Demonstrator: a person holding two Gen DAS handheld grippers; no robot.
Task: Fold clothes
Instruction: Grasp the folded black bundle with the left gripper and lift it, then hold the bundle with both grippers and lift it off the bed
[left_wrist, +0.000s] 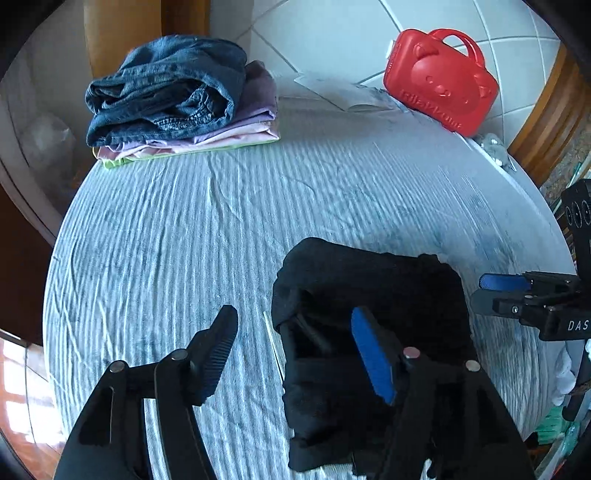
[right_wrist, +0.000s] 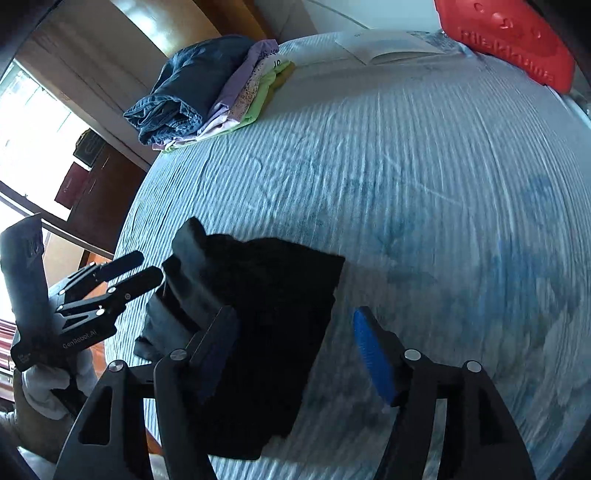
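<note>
My left gripper (left_wrist: 295, 354) and right gripper (right_wrist: 295, 354) both hang over the folded black garment (left_wrist: 369, 295), fingers spread wide, gripping nothing. The garment lies on the striped sheet (left_wrist: 221, 221), well short of the clothes stack (left_wrist: 177, 99).

The left gripper (left_wrist: 295, 354) has its two fingers spread wide apart. One finger is plain black and the other finger (left_wrist: 373, 356) has a blue pad. The right gripper (right_wrist: 299, 350) is spread wide too, with a blue pad on one finger. Seen from the right gripper, the left gripper sits off to its left side, fingers near together there. A hand (right_wrist: 44, 387) in a white glove holds its handle from below.
</note>
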